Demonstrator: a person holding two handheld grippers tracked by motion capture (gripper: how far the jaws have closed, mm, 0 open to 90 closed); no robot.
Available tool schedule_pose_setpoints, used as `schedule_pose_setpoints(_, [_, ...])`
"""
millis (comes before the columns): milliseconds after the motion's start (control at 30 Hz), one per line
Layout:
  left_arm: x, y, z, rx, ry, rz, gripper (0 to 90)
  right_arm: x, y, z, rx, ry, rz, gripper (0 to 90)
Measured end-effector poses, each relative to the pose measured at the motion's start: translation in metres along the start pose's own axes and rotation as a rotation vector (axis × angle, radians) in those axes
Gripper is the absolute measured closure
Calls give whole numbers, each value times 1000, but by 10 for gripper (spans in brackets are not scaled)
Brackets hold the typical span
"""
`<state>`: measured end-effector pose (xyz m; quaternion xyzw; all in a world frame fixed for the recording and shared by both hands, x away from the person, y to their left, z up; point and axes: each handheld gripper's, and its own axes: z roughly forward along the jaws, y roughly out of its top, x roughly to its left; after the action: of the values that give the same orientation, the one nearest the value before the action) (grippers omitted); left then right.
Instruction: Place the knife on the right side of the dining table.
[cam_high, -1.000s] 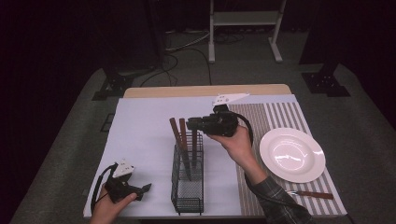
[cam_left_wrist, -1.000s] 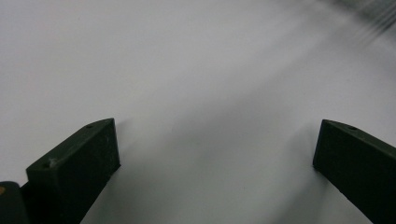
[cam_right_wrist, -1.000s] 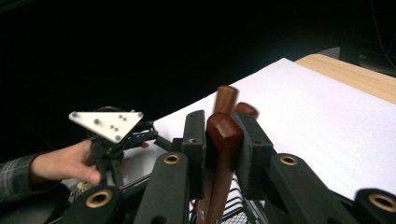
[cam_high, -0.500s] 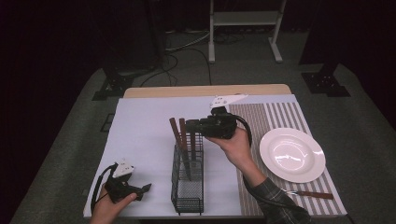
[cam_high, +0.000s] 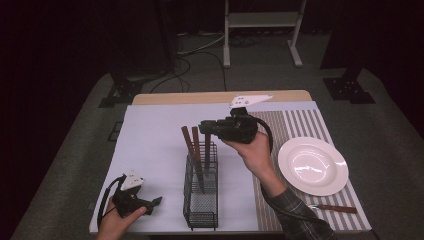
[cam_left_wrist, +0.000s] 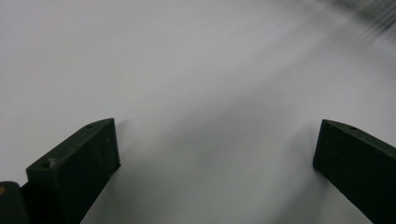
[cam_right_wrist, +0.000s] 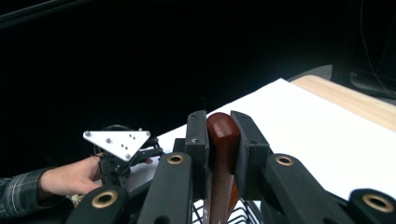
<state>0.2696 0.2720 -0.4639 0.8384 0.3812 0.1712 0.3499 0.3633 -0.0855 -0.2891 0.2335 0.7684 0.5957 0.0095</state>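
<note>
A black wire basket (cam_high: 201, 200) stands upright on the white table cover, with three brown wooden-handled utensils in it. My right gripper (cam_high: 206, 129) lies level above the basket, shut on the top of the rightmost handle (cam_high: 207, 145). In the right gripper view the reddish-brown handle (cam_right_wrist: 223, 140) is pinched between both pads (cam_right_wrist: 198, 135), with the basket's rim (cam_right_wrist: 245, 215) just below. My left gripper (cam_high: 150, 202) rests low at the front left of the cover. Its jaws stand wide apart over bare white surface (cam_left_wrist: 215, 93), holding nothing.
A white plate (cam_high: 313, 165) sits on a striped placemat (cam_high: 300, 125) at the right. A wooden-handled knife (cam_high: 334, 207) lies near the placemat's front edge. Across the table, the left hand and its gripper (cam_right_wrist: 119, 149) appear in the right gripper view.
My right gripper has edged slightly left at the top of the rightmost handle. The left gripper has stayed where it was.
</note>
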Motion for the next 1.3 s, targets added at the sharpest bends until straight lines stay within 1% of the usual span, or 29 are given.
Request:
schedule_pose_setpoints(133, [0, 0, 0, 0, 0, 0, 0, 1, 6, -4, -8, -5, 0, 778])
schedule_pose_setpoints(233, [0, 0, 0, 0, 0, 0, 0, 4, 15, -10, -24, -9, -14, 778])
schedule_pose_setpoints(267, [0, 0, 0, 0, 0, 0, 0, 4, 15, -10, -24, -9, -14, 778])
schedule_pose_setpoints(367, [0, 0, 0, 0, -1, 0, 0, 8, 25, -17, -43, -14, -27, 778])
schedule_pose_setpoints(400, [0, 0, 0, 1, 0, 0, 0, 8, 25, -17, -43, -14, -27, 778])
schedule_pose_setpoints(433, [0, 0, 0, 1, 0, 1, 0, 9, 30, -20, -59, -16, -31, 778])
schedule_pose_setpoints(667, [0, 0, 0, 2, -1, 1, 0, 10, 44, -33, -94, -17, -33, 779])
schedule_pose_setpoints(767, [0, 0, 0, 2, 0, 2, 0, 9, 52, -43, -118, -36, -39, 779])
schedule_pose_setpoints(800, [0, 0, 0, 2, -1, 0, 0, 9, 52, -43, -118, -36, -39, 779])
schedule_pose_setpoints(833, [0, 0, 0, 1, -1, 0, 0, 7, 54, -49, -130, -48, -38, 779])
schedule_pose_setpoints(867, [0, 0, 0, 1, -1, 0, 0, 7, 54, -49, -130, -48, -38, 779])
schedule_pose_setpoints(967, [0, 0, 0, 1, -1, 0, 0, 3, 59, -59, -152, -68, -33, 779])
schedule_pose_setpoints(1000, [0, 0, 0, 1, -1, 0, 0, 3, 59, -59, -152, -68, -33, 779])
schedule_pose_setpoints(1100, [0, 0, 0, 2, 0, 1, 0, -1, 63, -70, -177, -94, -29, 779])
schedule_pose_setpoints(1133, [0, 0, 0, 2, 0, 1, 0, -1, 63, -70, -177, -94, -29, 779])
schedule_pose_setpoints(1167, [0, 0, 0, 2, 0, 1, 0, -5, 63, -75, -190, -113, -27, 779])
schedule_pose_setpoints(1300, [0, 0, 0, 2, 0, 1, 0, -16, 61, -85, -207, -162, -18, 780])
